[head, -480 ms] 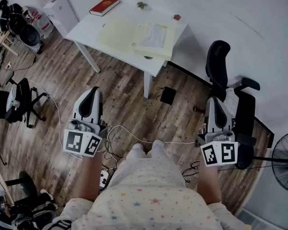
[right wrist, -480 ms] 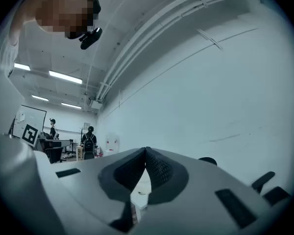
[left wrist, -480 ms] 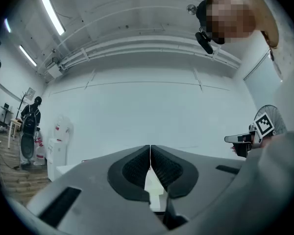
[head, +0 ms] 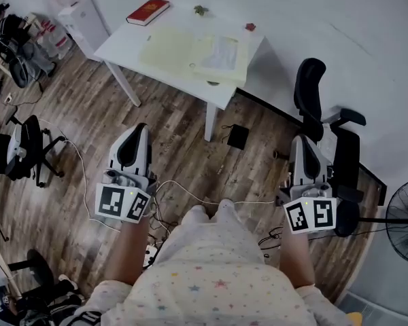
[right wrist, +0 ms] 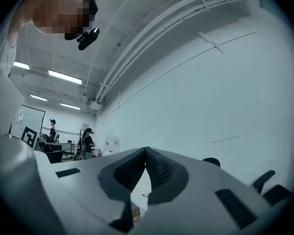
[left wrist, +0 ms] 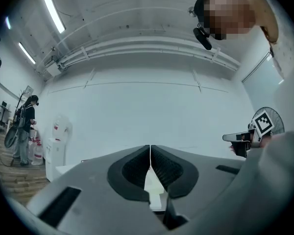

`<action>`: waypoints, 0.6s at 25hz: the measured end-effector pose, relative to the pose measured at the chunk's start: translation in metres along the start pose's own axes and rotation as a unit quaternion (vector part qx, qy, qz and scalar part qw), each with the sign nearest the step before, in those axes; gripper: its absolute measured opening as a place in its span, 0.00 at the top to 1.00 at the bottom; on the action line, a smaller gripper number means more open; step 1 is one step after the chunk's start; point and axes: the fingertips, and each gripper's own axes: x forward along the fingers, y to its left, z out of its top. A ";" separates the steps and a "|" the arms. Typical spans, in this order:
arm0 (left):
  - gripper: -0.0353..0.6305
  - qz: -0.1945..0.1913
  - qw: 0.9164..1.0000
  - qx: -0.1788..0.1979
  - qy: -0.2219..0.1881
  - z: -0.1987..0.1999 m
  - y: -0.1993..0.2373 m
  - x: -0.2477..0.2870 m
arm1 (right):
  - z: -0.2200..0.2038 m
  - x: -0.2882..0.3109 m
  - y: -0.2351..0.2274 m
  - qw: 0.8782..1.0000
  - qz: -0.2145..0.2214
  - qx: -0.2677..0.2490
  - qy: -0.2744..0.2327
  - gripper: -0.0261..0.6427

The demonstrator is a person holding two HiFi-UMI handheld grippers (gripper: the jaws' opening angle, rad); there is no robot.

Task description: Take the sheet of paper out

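the wooden floor (head: pixel 88 114) is filling most of the head view. a white table (head: pixel 119 43) is standing on it by the wall, well away from the person. a black office chair (head: pixel 311 90) is standing to the right of the table, and a round fan (head: pixel 402 223) is peeking in at the right side.

the person is holding both grippers out in front, over the floor and far from the table. the left gripper (head: pixel 139 128) is pointing toward the table with its two jaws pressed together and nothing between them (in its own view the dark pads (left wrist: pixel 161 168) are meeting in one thin line). the right gripper (head: pixel 304 141) is pointing the same way, near the chair. its jaws are pressed together too, pinching nothing.

thin cables (head: pixel 190 194) are lying on the floor by the person's feet.

a yellow folder (head: pixel 170 49) is lying in the middle of the table, reaching toward the near right corner. the sheet of paper (head: pixel 222 51) is lying on the right half of the folder, white on yellow. a red book (head: pixel 148 9) is lying at the far left corner. a small green thing (head: pixel 201 8) is sitting by the far edge, and a small red thing (head: pixel 250 26) is sitting near the far right corner.
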 end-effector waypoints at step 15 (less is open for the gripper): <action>0.84 0.018 1.000 0.010 0.009 -0.010 0.027 0.021 | -0.021 0.038 0.015 1.000 0.006 0.012 0.025 0.79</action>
